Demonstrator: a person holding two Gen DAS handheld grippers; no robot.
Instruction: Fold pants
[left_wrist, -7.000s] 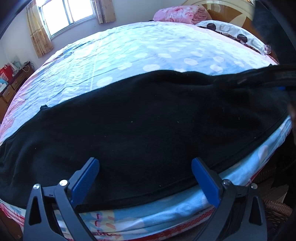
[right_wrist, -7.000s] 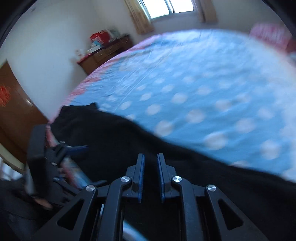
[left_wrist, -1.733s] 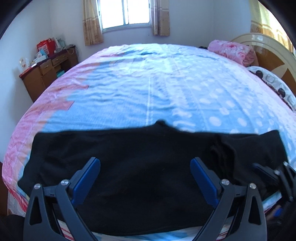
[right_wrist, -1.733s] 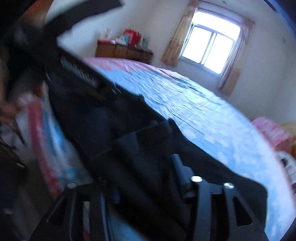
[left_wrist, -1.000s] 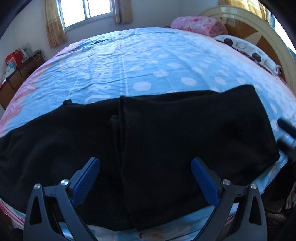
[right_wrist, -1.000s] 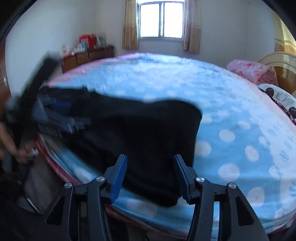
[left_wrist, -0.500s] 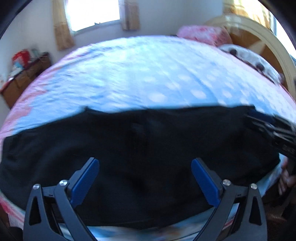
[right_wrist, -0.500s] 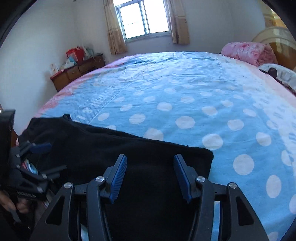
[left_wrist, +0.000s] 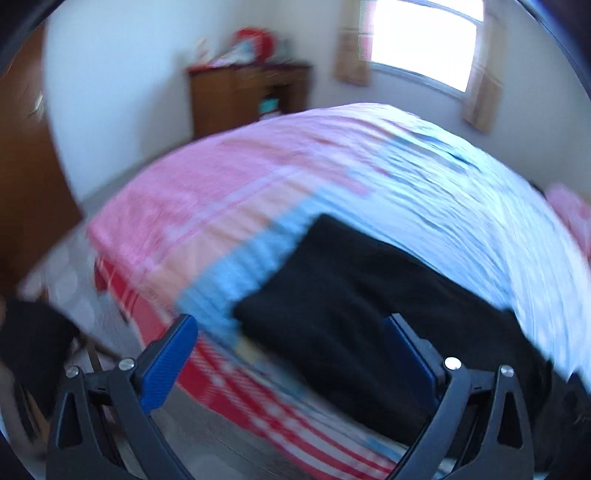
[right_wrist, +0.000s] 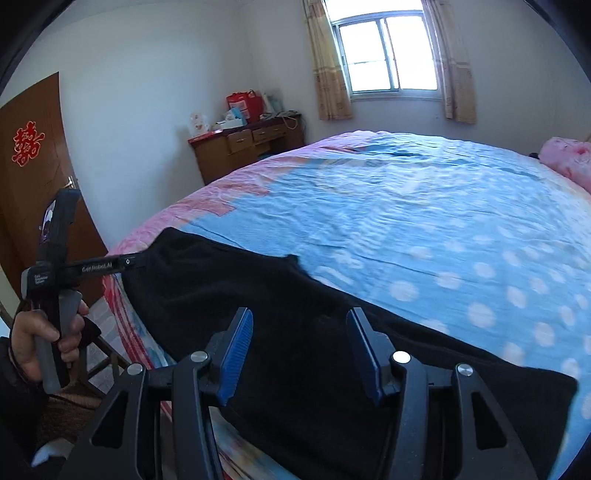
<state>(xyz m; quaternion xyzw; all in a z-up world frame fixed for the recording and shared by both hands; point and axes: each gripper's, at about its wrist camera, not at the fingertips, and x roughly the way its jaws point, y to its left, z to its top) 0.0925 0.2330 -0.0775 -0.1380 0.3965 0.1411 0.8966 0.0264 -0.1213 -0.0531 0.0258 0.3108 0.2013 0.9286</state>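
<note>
The left wrist view is smeared by motion: the bed (left_wrist: 295, 192) and the dresser (left_wrist: 247, 96) lose their detail, and what stands on the dresser cannot be made out. The black pants (left_wrist: 351, 325) run behind the left claw (left_wrist: 295, 354) and off the lower right edge. In the right wrist view the right claw (right_wrist: 299, 350) covers their near edge.

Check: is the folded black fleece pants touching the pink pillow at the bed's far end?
Apart. Right wrist view shows open blue dotted bedsheet between black fleece pants and pink pillow.
</note>
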